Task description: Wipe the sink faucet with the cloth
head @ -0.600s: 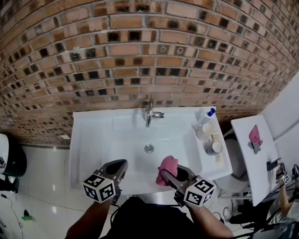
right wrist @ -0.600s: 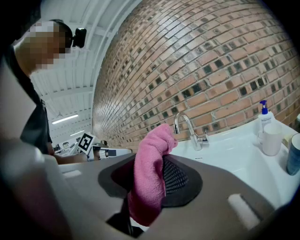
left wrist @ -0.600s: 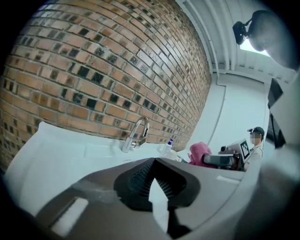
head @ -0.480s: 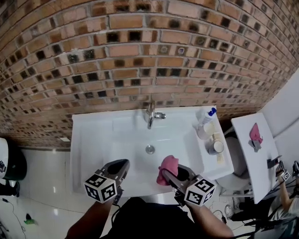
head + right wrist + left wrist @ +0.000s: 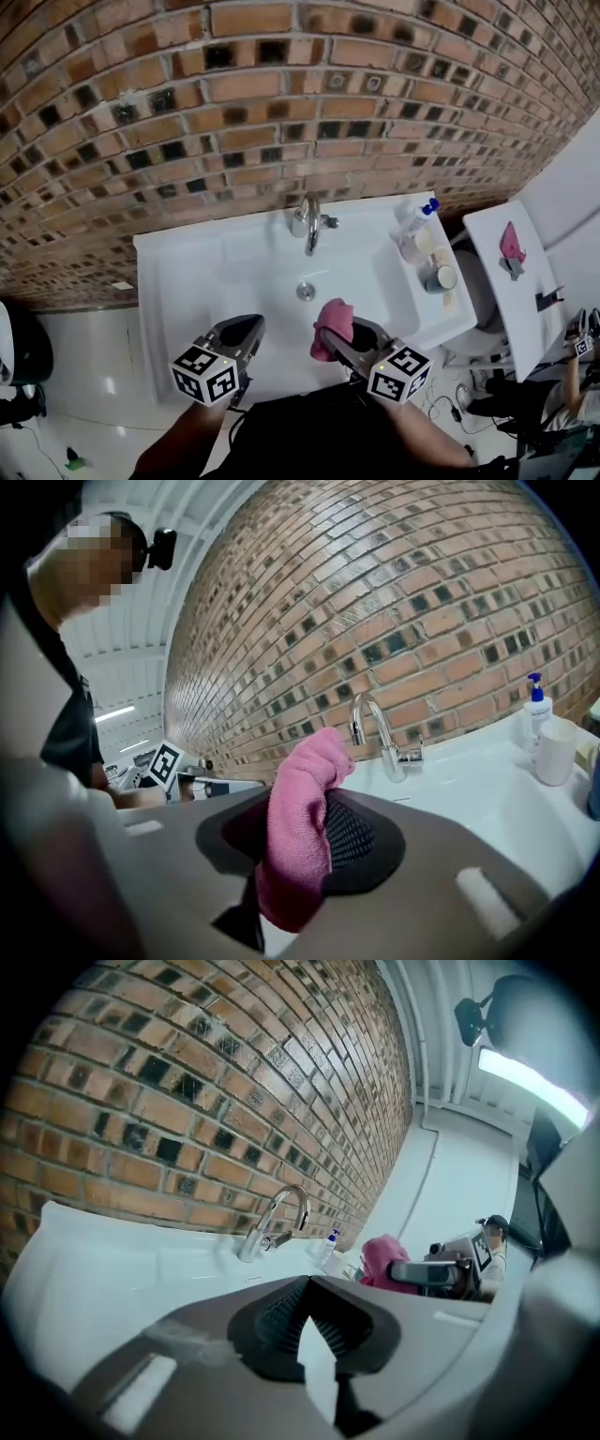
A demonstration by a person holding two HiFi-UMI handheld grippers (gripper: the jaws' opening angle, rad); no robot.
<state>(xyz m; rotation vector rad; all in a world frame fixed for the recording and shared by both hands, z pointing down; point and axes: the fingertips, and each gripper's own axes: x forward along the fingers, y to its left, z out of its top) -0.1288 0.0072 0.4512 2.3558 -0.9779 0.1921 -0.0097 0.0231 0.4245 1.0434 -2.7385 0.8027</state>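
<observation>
Head view: right gripper [image 5: 330, 339] clamps cloth [image 5: 334, 321] at sink [image 5: 183, 272] front edge; left gripper [image 5: 249, 330] closed, empty. Faucet [image 5: 309, 221] at back edge: lead with cloth, not jaws.

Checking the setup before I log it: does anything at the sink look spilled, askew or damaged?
Nothing stands out. The faucet stands upright at the back of the white sink, the pump bottle and a cup stand upright on its right ledge, and the pink cloth is clamped in the right hand-held gripper. No spill shows.
</observation>
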